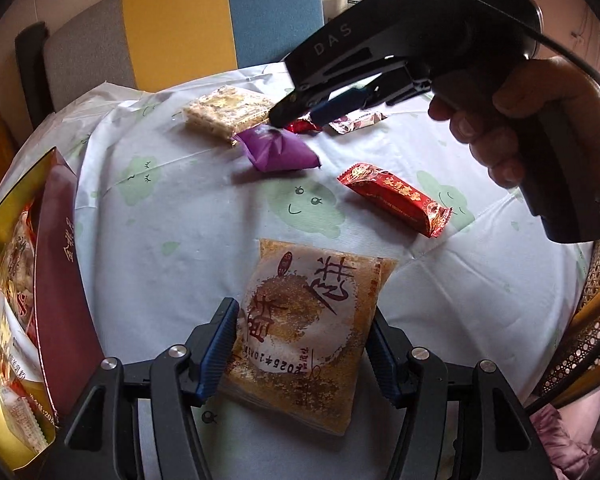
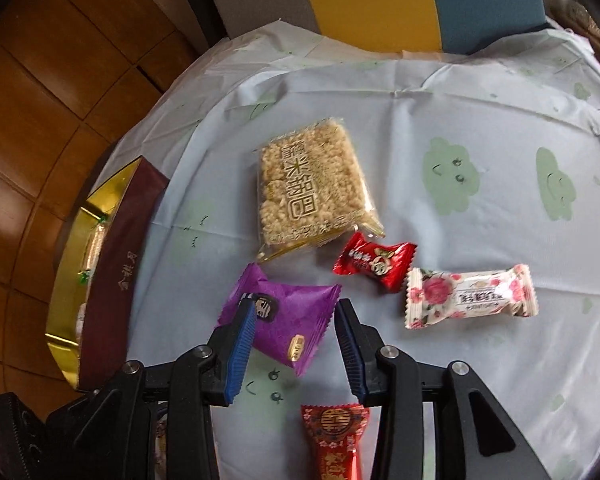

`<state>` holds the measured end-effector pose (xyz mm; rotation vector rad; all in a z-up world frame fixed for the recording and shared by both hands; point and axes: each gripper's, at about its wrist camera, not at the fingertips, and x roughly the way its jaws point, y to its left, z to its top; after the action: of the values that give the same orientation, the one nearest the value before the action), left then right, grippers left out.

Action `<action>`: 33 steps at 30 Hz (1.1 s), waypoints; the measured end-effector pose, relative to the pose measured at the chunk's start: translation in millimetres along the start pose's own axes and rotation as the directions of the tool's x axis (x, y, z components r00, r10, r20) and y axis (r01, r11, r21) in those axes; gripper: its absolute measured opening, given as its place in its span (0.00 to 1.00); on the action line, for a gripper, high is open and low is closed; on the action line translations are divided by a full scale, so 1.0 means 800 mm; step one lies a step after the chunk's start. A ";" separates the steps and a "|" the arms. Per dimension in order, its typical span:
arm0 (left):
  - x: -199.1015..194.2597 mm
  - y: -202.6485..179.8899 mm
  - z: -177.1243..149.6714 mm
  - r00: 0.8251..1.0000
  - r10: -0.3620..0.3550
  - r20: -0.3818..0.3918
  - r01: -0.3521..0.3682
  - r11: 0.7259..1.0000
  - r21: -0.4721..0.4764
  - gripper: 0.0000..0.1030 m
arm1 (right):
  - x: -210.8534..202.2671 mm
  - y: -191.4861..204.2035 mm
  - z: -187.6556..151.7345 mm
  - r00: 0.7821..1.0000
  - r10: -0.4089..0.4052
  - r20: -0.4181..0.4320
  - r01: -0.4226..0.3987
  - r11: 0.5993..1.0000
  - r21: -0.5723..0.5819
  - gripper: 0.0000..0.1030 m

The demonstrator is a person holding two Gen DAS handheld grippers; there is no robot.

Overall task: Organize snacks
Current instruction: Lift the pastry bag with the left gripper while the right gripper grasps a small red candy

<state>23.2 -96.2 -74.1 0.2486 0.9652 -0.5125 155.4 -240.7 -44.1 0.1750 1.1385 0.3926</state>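
Behind the bench [image 2: 500, 128] stands a chair with grey, yellow and blue stripes [image 1: 204, 28], and wood floor [image 2: 40, 100] shows beside it. A pale cloth with green clouds covers the bench.

At the edge sits the big dark red box [image 1: 58, 280] with gold inside. Some snacks lie in it already, so I think the job is partly done. Six snacks are not yet in it.

From big to small: the rice cracker pack [image 2: 314, 184], the sesame cake pack [image 1: 308, 332], the purple packet [image 2: 278, 320], the flower packet [image 2: 470, 296], the long red packet [image 1: 394, 198] and the small red candy [image 2: 374, 264].

My left gripper [image 1: 300, 352] holds the sesame cake pack. My right gripper [image 2: 296, 340] is half open, its fingers on either side of the purple packet, not squeezing it.

Only the left view shows the sesame cake pack, the snacks inside the box, and my hand [image 1: 512, 120]. Only the right view shows the flower packet clearly.
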 end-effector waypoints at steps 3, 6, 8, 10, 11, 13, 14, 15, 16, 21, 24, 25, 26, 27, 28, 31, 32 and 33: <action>0.001 0.001 0.000 1.000 -0.001 0.003 0.001 1.000 -0.005 0.60 | -0.010 -0.001 0.006 0.995 -0.073 0.064 0.075 0.997 -0.021 0.40; -0.001 0.000 -0.002 1.000 -0.004 0.006 0.004 1.000 -0.011 0.60 | -0.014 -0.001 0.012 0.985 -0.148 0.091 0.153 0.987 -0.050 0.40; -0.001 0.000 -0.002 1.000 -0.007 0.007 0.007 1.000 -0.013 0.60 | -0.013 -0.003 0.017 0.979 -0.181 0.096 0.187 0.980 -0.061 0.40; -0.001 0.002 -0.001 1.000 -0.009 0.005 0.009 1.000 -0.014 0.60 | -0.006 -0.002 0.023 0.974 -0.213 0.079 0.221 0.970 -0.104 0.40; -0.001 0.002 -0.001 1.000 -0.010 0.005 0.010 1.000 -0.015 0.60 | -0.001 -0.001 0.026 0.973 -0.222 0.062 0.229 0.965 -0.130 0.40; -0.001 0.002 -0.001 1.000 -0.010 0.005 0.011 1.000 -0.016 0.60 | 0.012 0.000 0.033 0.971 -0.238 0.020 0.238 0.956 -0.174 0.40; -0.001 0.002 -0.001 1.000 -0.011 0.005 0.012 1.000 -0.017 0.60 | 0.017 -0.001 0.035 0.968 -0.253 0.005 0.249 0.950 -0.190 0.40; -0.001 0.002 -0.001 1.000 -0.012 0.005 0.012 1.000 -0.017 0.60 | 0.022 -0.002 0.038 0.963 -0.269 -0.004 0.262 0.944 -0.201 0.40; -0.001 0.002 -0.001 1.000 -0.012 0.005 0.012 1.000 -0.017 0.60 | 0.029 -0.002 0.040 0.963 -0.270 -0.015 0.261 0.944 -0.203 0.39; 0.000 0.003 -0.002 1.000 -0.013 0.009 0.013 1.000 -0.019 0.60 | 0.035 -0.003 0.036 0.961 -0.274 -0.044 0.259 0.942 -0.214 0.26; 0.000 0.004 -0.001 1.000 -0.014 0.011 0.014 1.000 -0.021 0.60 | 0.031 -0.006 0.030 0.960 -0.276 -0.043 0.262 0.945 -0.197 0.23; 0.001 0.004 -0.001 1.000 -0.014 0.013 0.014 1.000 -0.022 0.60 | 0.029 -0.008 0.030 0.961 -0.273 -0.042 0.261 0.948 -0.184 0.23; 0.000 0.003 -0.002 1.000 -0.013 0.013 0.014 1.000 -0.021 0.60 | 0.025 -0.009 0.030 0.961 -0.273 -0.039 0.263 0.949 -0.172 0.23; 0.000 0.003 -0.002 1.000 -0.013 0.014 0.014 1.000 -0.021 0.60 | 0.020 -0.010 0.029 0.962 -0.271 -0.028 0.263 0.951 -0.162 0.23; 0.000 0.003 -0.002 1.000 -0.014 0.015 0.014 1.000 -0.023 0.60 | 0.013 -0.009 0.028 0.964 -0.267 -0.012 0.262 0.952 -0.155 0.23; 0.000 0.003 -0.002 1.000 -0.009 0.017 0.010 1.000 -0.023 0.60 | -0.013 -0.001 0.024 0.969 -0.243 0.034 0.245 0.959 -0.143 0.23; 0.000 0.003 -0.002 1.000 -0.008 0.018 0.009 1.000 -0.022 0.60 | -0.021 0.002 0.021 0.971 -0.237 0.046 0.241 0.959 -0.147 0.23; -0.001 0.002 -0.003 1.000 -0.007 0.020 0.007 1.000 -0.021 0.60 | -0.030 0.006 0.016 0.972 -0.230 0.054 0.236 0.960 -0.150 0.23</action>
<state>22.2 -93.3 -75.0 0.2212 0.9522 -0.5103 157.6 -245.1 -16.8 -0.0891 1.0739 0.2658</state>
